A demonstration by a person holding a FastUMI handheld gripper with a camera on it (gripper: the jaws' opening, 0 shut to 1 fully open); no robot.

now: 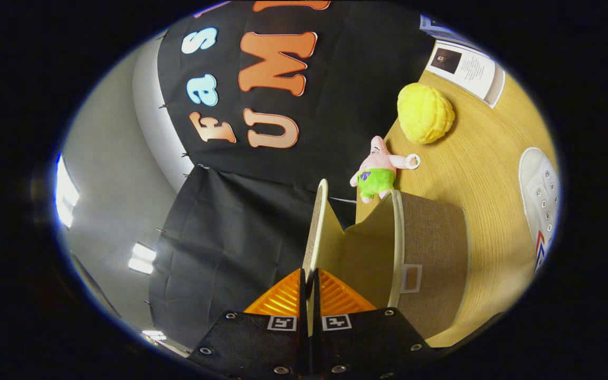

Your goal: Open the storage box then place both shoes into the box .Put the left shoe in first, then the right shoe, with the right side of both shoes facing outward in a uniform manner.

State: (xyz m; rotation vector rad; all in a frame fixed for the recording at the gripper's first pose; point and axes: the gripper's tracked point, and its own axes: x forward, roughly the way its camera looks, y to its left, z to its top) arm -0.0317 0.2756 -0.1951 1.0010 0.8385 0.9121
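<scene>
One storage box (430, 253) sat at lower centre-right of the frame, on the wooden tabletop (483, 174). Its lid flap (319, 232) stood edge-on, long axis running from the claw (309, 295) up toward frame centre. The claw was pressed together on that flap, a finger on each side. One white shoe (539, 200) lay at the right edge, well apart from the box, long axis roughly up-down in frame; which way the toe pointed was unclear. One pink plush toy (378, 171) sat just beyond the box, one yellow plush (424, 113) further up, one paper sheet (465, 68) at upper right.
</scene>
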